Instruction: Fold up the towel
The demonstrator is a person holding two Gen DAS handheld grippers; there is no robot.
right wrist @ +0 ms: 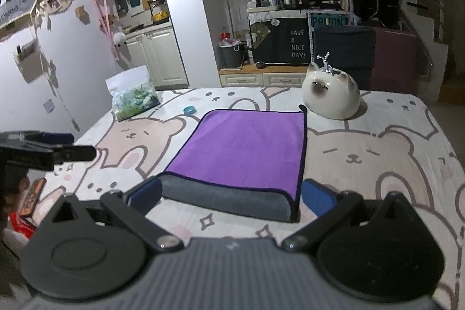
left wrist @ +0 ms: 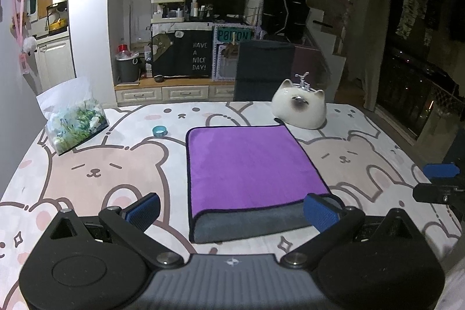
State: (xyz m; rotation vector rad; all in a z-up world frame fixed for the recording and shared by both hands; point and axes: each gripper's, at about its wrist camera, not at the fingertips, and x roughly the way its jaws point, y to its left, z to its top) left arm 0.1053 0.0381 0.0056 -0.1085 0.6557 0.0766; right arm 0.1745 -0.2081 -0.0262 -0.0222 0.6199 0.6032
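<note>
Lying folded on the bear-print cloth [left wrist: 96, 173], the towel [left wrist: 247, 164] shows its purple face up and its grey underside along the near fold, and neither of your grippers touches it. Your left gripper [left wrist: 232, 212] has its blue pads spread wide, one off the towel's left edge and the other just at its near right corner, with nothing between them. Your right gripper [right wrist: 232, 198] is spread just as wide, its pads flanking the near grey fold, also empty.

From the left wrist you see the towel's left edge and near left corner cleanly, and your right gripper pokes in at the far right edge as a blue pad over black hardware. From the right wrist you get the towel's right edge and the small dark loop at its far right corner, which the left view hardly shows; your left gripper appears at the left edge there, over the table's side.

Both views carry the cat bowl [left wrist: 299, 109] just beyond the towel's far right corner, the tape roll [left wrist: 159, 131] near the far left corner, and the bag [left wrist: 75, 124] further left. Only the right wrist shows the wall with pinned pictures and the ceiling light.
</note>
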